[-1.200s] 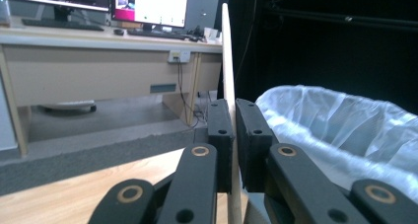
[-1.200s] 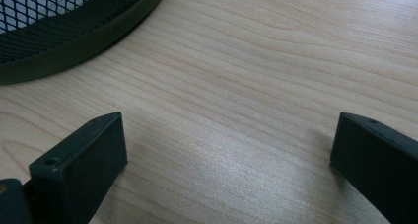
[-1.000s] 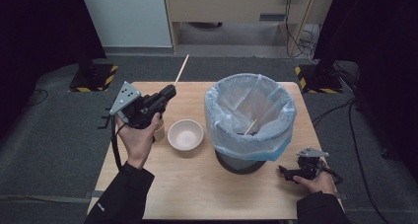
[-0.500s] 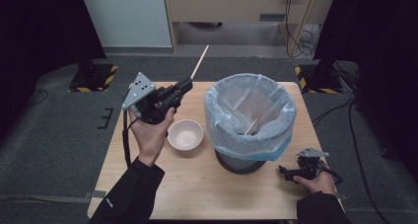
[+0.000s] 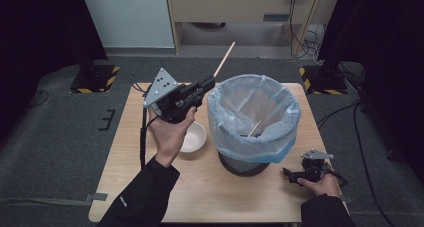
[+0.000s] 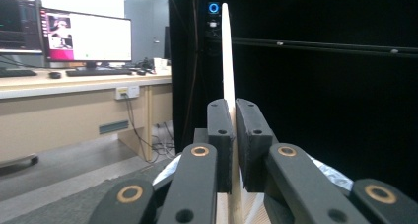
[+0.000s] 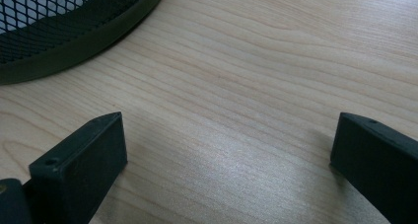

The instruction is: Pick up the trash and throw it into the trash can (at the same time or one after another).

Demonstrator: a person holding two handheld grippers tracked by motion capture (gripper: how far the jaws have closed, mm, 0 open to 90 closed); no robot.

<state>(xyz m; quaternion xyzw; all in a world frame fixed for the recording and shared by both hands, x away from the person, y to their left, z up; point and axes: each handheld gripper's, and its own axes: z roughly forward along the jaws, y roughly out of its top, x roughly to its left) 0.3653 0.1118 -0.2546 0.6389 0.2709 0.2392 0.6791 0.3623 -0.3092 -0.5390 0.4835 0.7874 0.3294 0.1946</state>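
While the left hand-held gripper clamps a wooden stick pointing toward one o'clock, it hangs beside the bin. The right hand-held gripper rests released on the surface.

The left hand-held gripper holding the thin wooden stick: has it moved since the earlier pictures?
Yes. The left hand-held gripper moved right, toward the blue-lined bin.

A white bowl sits on the wooden table, just left of the mesh bin's base. Black-and-yellow striped blocks lie on the grey carpet beyond the table. In the left gripper view, lit monitors stand on a long desk.
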